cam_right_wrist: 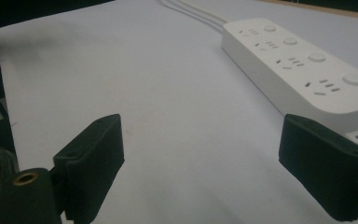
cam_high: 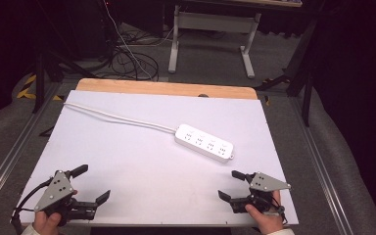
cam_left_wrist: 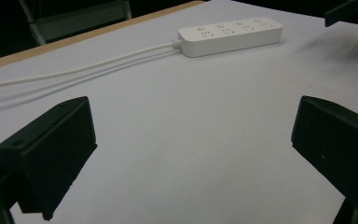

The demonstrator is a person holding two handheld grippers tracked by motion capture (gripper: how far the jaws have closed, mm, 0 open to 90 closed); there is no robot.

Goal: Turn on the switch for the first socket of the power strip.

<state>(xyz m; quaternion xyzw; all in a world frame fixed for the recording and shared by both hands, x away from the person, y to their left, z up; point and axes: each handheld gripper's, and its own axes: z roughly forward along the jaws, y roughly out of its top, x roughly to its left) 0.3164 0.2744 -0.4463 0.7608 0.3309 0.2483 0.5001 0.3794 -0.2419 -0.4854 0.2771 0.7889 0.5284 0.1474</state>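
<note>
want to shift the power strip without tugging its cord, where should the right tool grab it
Take the power strip across its narrow width near the free end, opposite the cord. That end lies nearest the right tool, whose jaws stand open. The body is a long, flat bar with straight sides, so coming from above with one jaw on each long side should probably hold best.

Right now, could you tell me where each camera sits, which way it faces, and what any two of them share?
High view: above the person's side, looking forward and down on the table; both hands show, holding the left gripper and right gripper.
Left gripper view: rides the left gripper, looking between its open jaws toward the power strip and its cable.
Right gripper view: rides the right gripper, jaws open, looking at the power strip's near end.
Shared: all views show the power strip and its cable.
</note>
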